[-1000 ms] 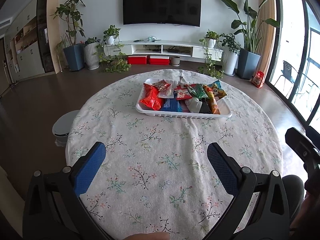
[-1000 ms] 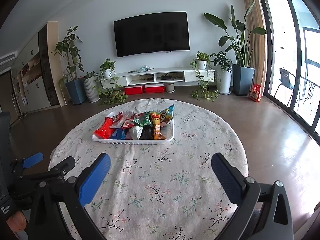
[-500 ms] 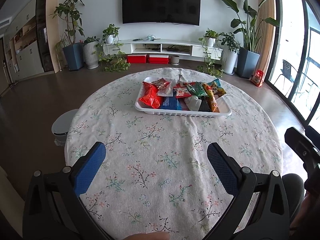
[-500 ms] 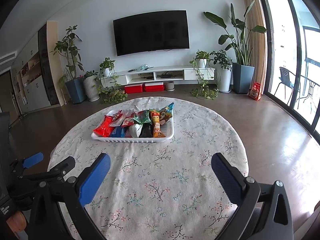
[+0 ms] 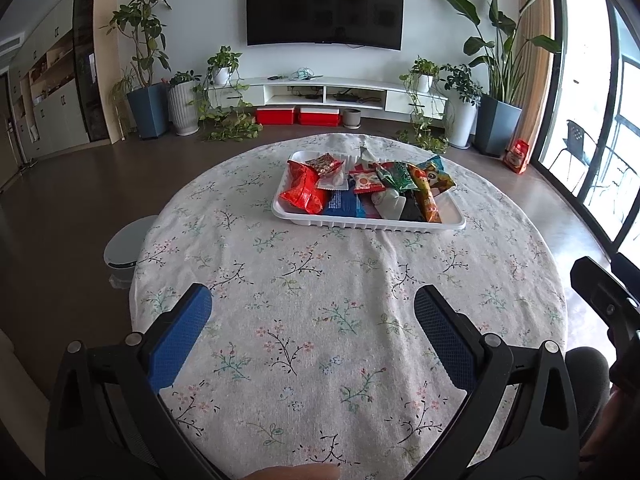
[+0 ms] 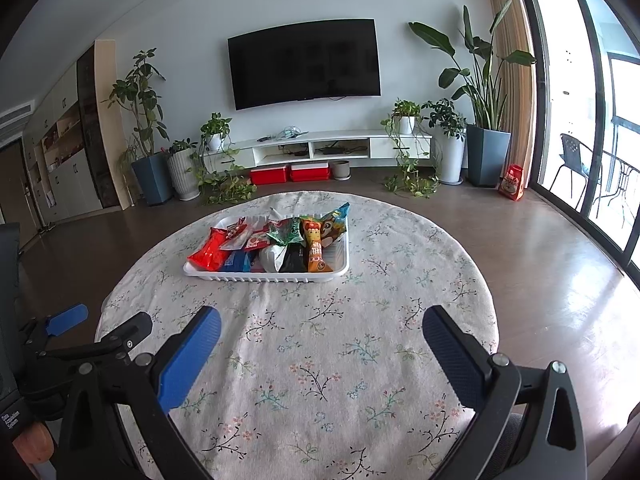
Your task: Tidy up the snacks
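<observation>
snack packets (image 5: 366, 192) piled loose in the white tray (image 5: 368, 225), sitting on the far half of the round floral tablecloth (image 5: 320, 300). probably all light, crinkly foil and plastic, so slippery and easy to crush if squeezed hard. best bet looks like pinching a sealed edge or corner, e.g. the red bag (image 5: 304, 192) at the tray's left end or the orange stick pack (image 6: 316, 252) at its right end, rather than the puffy middle. left gripper (image 5: 312, 316) well short of the tray on the near side, spread wide, holding nothing. right gripper (image 6: 320, 328) same deal, also wide apart and empty, near side of the tray.
</observation>
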### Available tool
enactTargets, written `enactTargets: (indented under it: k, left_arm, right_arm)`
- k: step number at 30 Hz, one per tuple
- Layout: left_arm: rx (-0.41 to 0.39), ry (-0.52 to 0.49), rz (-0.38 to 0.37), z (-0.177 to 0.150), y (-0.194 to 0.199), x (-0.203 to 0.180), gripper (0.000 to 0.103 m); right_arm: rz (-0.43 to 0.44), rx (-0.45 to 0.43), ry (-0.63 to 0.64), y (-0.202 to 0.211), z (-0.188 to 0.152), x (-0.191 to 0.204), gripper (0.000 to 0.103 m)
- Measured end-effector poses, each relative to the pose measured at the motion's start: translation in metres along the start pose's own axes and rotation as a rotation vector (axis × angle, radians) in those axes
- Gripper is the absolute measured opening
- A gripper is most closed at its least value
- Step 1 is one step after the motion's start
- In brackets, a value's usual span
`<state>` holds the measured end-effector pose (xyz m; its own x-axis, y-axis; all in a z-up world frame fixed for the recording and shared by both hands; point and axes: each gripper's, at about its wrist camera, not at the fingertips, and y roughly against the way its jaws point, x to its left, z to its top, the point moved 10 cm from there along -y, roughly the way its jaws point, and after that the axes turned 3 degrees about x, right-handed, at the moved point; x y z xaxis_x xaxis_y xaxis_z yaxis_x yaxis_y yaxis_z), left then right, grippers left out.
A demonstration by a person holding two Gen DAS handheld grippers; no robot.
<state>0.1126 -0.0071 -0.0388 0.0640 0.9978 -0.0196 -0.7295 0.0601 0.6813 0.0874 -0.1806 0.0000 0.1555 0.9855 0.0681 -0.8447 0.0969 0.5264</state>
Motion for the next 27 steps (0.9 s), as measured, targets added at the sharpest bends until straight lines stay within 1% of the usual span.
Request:
enactTargets:
  k: [6,19,22,24,27]
  left_arm:
    - [0.013,0.017,-0.014,-0.001,-0.001,0.002,0.103]
    - [0.021,0.020,-0.024,-0.001,-0.003,0.003,0.103]
    - [0.023,0.027,-0.035,-0.001,-0.004,0.003,0.103]
    - [0.013,0.019,-0.024,-0.001,-0.004,0.003,0.103]
    - [0.010,0.008,-0.031,-0.001,-0.005,-0.001,0.103]
  right_arm:
    - [-0.001,-0.002,0.001,0.001,0.001,0.000,0.103]
    - [-0.001,0.002,0.000,0.002,0.004,0.001,0.103]
    - [0.002,0.007,-0.001,0.001,-0.003,0.001,0.103]
    - [0.003,0.010,0.000,0.002,-0.008,0.001,0.103]
    - [0.004,0.012,-0.002,0.002,-0.010,0.002,0.103]
